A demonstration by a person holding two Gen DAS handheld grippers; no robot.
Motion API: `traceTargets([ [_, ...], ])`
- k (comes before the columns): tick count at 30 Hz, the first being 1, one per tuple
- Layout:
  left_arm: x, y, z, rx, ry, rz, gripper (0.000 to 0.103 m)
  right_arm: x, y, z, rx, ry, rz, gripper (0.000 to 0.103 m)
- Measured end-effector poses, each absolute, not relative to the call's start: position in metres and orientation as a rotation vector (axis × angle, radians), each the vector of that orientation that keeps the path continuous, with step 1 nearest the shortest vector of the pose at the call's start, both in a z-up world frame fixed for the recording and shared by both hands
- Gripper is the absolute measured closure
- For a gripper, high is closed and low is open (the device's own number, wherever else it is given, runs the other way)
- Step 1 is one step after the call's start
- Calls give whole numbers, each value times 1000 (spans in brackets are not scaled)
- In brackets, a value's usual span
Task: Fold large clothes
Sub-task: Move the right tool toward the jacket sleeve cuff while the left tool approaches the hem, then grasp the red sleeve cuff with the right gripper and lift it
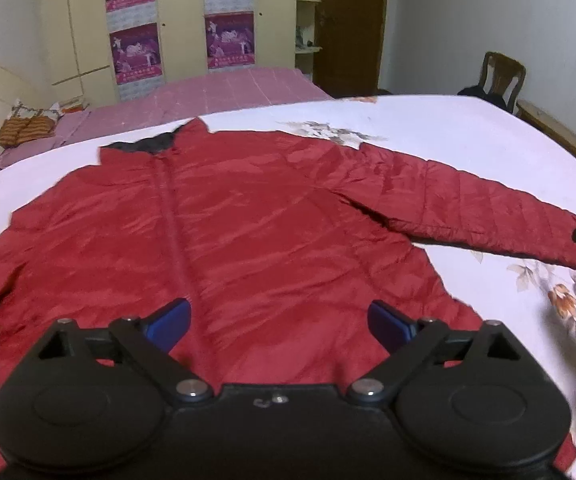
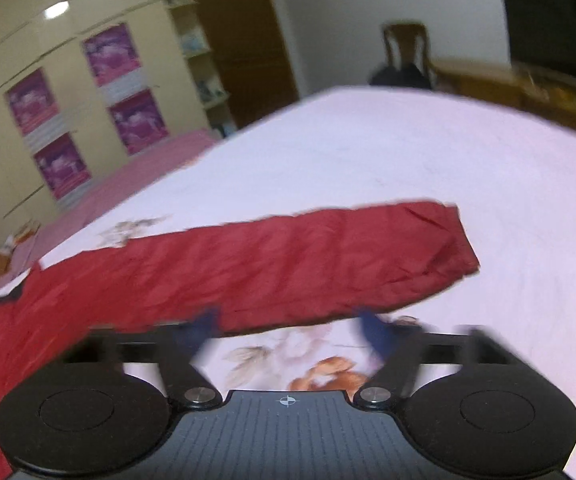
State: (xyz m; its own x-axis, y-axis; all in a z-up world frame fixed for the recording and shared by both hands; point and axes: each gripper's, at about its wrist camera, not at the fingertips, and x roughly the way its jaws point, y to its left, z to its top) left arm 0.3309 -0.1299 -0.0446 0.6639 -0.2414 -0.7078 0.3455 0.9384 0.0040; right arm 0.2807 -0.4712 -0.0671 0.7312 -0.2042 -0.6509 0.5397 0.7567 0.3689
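A red puffer jacket lies flat, zipped, on the white floral bedsheet, one sleeve stretched sideways. Left gripper and right gripper gape, holding nothing. Behind the jacket stands a poster-covered wardrobe.

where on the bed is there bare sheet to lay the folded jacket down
Bare floral sheet lies beyond the outstretched sleeve, up to the wooden bed edge. A smaller strip runs between the sleeve and the jacket hem, by the right gripper. The red jacket fills the middle under the left gripper.

Both wrist views downward, sharing jacket.
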Motion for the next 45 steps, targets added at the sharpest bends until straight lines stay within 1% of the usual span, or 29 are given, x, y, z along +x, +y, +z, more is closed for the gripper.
traceTargets([
  [1,336,-137,-47,148,785,-335,7,283,-480,-73,601,631,-448,41],
  [3,345,-152,-53,157,793,-336,2,283,-499,-85,656,628,-470,41],
  [9,366,-180,-69,146,826,-364,2,274,-538,-115,849,609,-524,41],
  [17,391,-195,-81,130,856,-358,3,246,-546,-113,956,513,-509,41],
  [21,396,-194,-78,132,843,-342,3,248,-562,-112,972,464,-535,42],
  [22,398,-192,-77,134,842,-335,3,250,-565,-111,967,458,-545,58],
  [23,400,-188,-76,132,842,-326,4,250,-566,-110,962,462,-553,70],
  [24,402,-185,-75,127,842,-315,4,250,-567,-109,957,465,-551,84],
  [27,412,-167,-75,92,872,-288,4,252,-561,-98,864,469,-556,88],
  [29,419,-151,-78,56,901,-250,6,260,-550,-86,775,468,-532,88],
  [30,421,-144,-77,43,897,-228,6,262,-543,-83,738,466,-516,93],
  [31,422,-137,-75,33,892,-211,6,267,-537,-78,700,462,-491,94],
  [36,424,-102,-64,-6,882,-165,6,306,-481,-48,530,454,-290,94],
  [41,423,-64,-57,-75,866,-151,6,342,-403,-33,439,477,-72,95],
  [43,424,-46,-58,-122,866,-152,7,348,-366,-30,401,494,8,98],
  [44,425,-38,-59,-142,867,-154,9,349,-345,-27,373,507,46,98],
  [45,426,-28,-59,-165,867,-161,13,354,-331,-29,351,522,78,98],
])
